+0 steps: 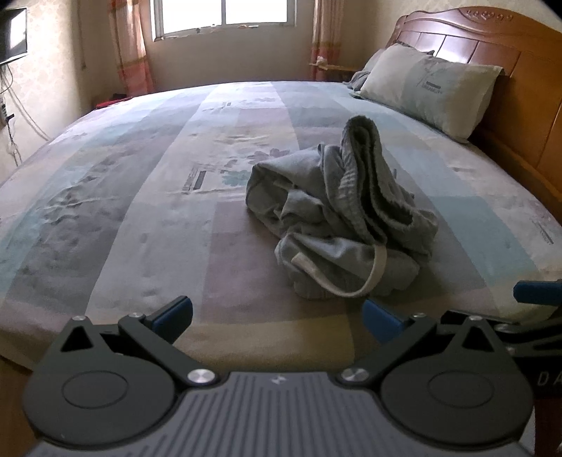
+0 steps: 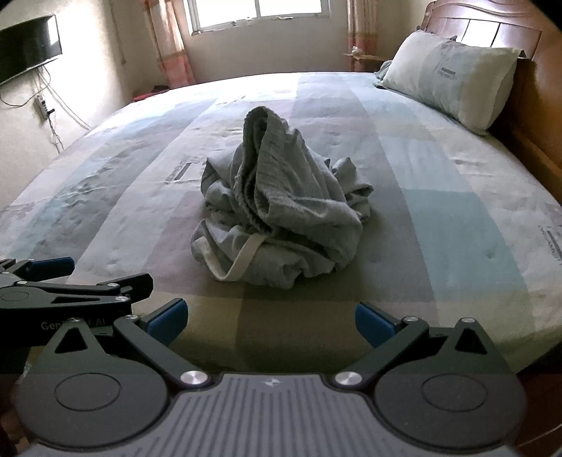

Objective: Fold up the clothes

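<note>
Then I had both tools, left [image 1: 277,318] and right [image 2: 269,320], spread wide and empty over the bed [image 1: 123,211] edge, near the crumpled garment [image 2: 277,207].

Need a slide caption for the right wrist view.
Open right tongs face a crumpled grey garment on the patchwork bedsheet, pale pillow beyond.

Crumpled garment [image 1: 337,214] lies mid-bed [image 1: 140,211], apart from everything. Pillow [image 1: 428,88] behind it to the right, against headboard [image 1: 491,38]. Window [image 1: 224,17] behind the bed. Left gripper [image 1: 277,316] and right gripper [image 2: 270,321] before the garment, side by side at the near edge.
</note>
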Demonstrator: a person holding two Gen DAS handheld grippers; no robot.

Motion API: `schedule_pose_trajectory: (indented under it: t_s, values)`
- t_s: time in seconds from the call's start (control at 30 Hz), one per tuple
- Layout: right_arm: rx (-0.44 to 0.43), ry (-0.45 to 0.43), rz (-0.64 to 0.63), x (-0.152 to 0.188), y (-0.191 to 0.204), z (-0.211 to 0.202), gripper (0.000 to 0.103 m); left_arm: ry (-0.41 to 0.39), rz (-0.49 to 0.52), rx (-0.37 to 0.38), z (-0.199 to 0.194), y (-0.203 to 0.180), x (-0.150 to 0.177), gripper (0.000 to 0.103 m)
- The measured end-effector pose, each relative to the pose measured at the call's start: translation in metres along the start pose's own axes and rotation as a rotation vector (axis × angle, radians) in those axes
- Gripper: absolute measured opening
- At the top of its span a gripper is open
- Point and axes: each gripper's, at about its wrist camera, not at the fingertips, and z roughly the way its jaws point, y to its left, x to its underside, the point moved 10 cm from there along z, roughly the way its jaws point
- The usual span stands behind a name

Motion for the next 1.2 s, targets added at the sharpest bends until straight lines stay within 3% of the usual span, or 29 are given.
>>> schedule_pose_trajectory:
  t_s: [0.27, 0.77, 1.0, 1.2]
  values:
    - [0.044, 0.0, -0.037, -0.015, 0.004, 0.004, 0.103, 0.0, -0.029, 0.041, 0.01, 0.005, -0.007, 0.102]
    - [-0.003, 0.006, -0.062, -0.042, 0.0, 0.027, 0.103, 0.031, -0.048, 0.001, 0.034, 0.005, -0.03, 0.102]
    - [-0.001, -0.005, -0.137, -0.043, -0.004, 0.042, 0.103, 0.084, -0.023, 0.008, 0.053, 0.0, -0.023, 0.102]
    - [0.073, 0.005, -0.15, -0.043, -0.032, 0.068, 0.103, 0.103, -0.001, 0.004, 0.068, -0.002, -0.024, 0.102]
